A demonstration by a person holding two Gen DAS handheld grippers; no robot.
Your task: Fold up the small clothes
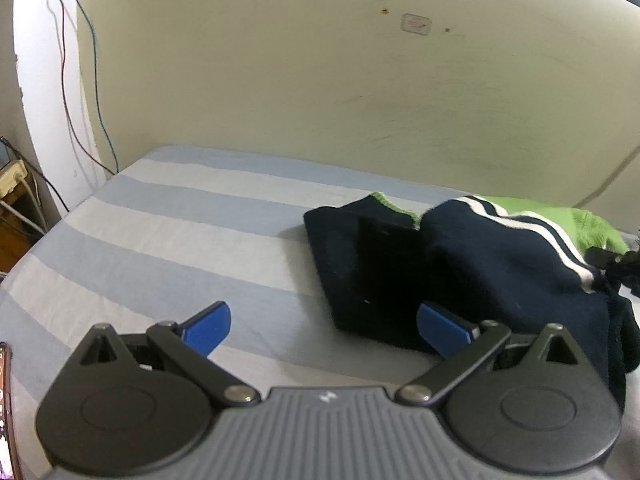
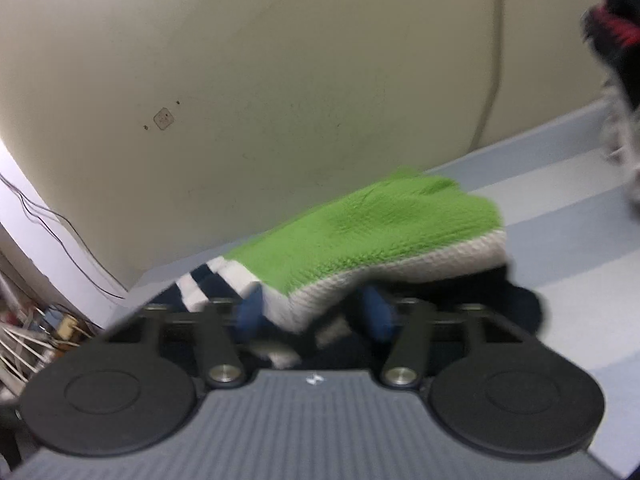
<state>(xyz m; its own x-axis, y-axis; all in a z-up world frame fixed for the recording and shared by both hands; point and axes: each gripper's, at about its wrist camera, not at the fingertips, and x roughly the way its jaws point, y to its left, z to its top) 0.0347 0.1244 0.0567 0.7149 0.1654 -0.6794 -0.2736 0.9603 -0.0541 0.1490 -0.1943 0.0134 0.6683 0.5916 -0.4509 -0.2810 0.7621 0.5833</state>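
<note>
A small navy knitted garment point(image 1: 480, 272) with white stripes and a green inner side lies in folds on the striped bed sheet point(image 1: 160, 240), right of centre in the left wrist view. My left gripper point(image 1: 324, 332) hovers open at its near edge; the right blue pad point(image 1: 440, 332) is next to the navy cloth and nothing sits between the pads. In the right wrist view the garment point(image 2: 380, 216) is lifted and drapes green side up over my right gripper point(image 2: 312, 314), whose blue pads have the white hem between them. The pad tips are partly hidden by cloth.
A cream wall point(image 1: 320, 80) backs the bed. Cables point(image 1: 64, 80) hang at the left above a power strip point(image 1: 12, 178). Clutter point(image 2: 36, 332) lies beyond the bed's left edge. A blurred black, red and white item point(image 2: 620, 40) hangs at the far right.
</note>
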